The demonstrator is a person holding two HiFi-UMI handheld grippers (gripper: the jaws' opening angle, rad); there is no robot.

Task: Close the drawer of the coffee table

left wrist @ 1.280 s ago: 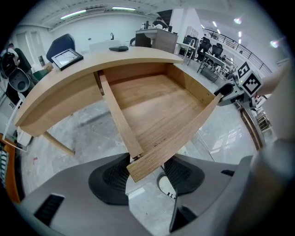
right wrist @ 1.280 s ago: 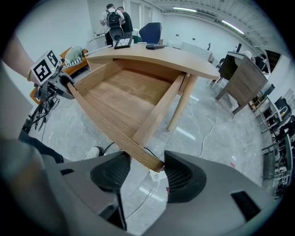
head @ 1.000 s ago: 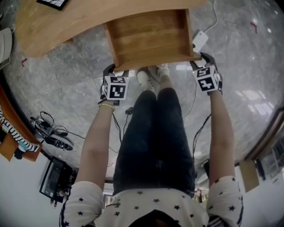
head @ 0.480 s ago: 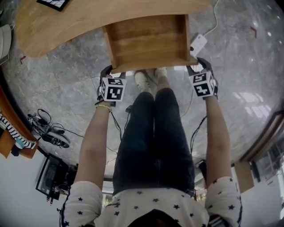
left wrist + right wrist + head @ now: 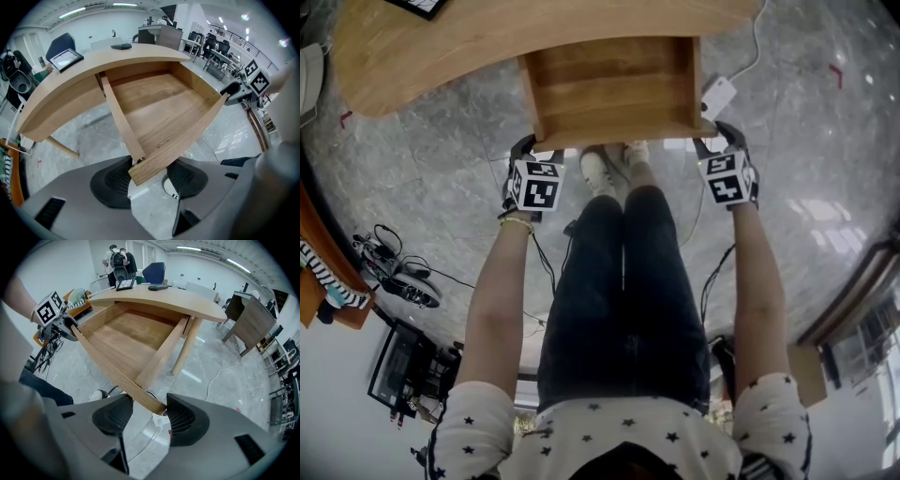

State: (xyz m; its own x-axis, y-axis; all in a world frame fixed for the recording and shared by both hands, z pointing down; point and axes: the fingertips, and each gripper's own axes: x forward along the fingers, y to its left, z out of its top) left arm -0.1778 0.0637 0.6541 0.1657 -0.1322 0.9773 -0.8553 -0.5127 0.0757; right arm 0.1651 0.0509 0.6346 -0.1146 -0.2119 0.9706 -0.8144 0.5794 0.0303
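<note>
Both grippers set at the front corners of the open drawer

The pale wooden drawer stands pulled out from under the curved light-wood coffee table. The left gripper and right gripper each have jaws spread wide, bracketing one end of the front panel without clamping, probably for an even, square push. Glossy grey marble floor; open-plan office beyond

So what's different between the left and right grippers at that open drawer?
The left gripper straddles the drawer's left front corner; the right gripper straddles the right one. The left gripper's cube shows a different black-and-white pattern from the right gripper's. A bracelet sits behind the left gripper; the wrist behind the right gripper looks bare. Both have jaws apart around the drawer's front.
</note>
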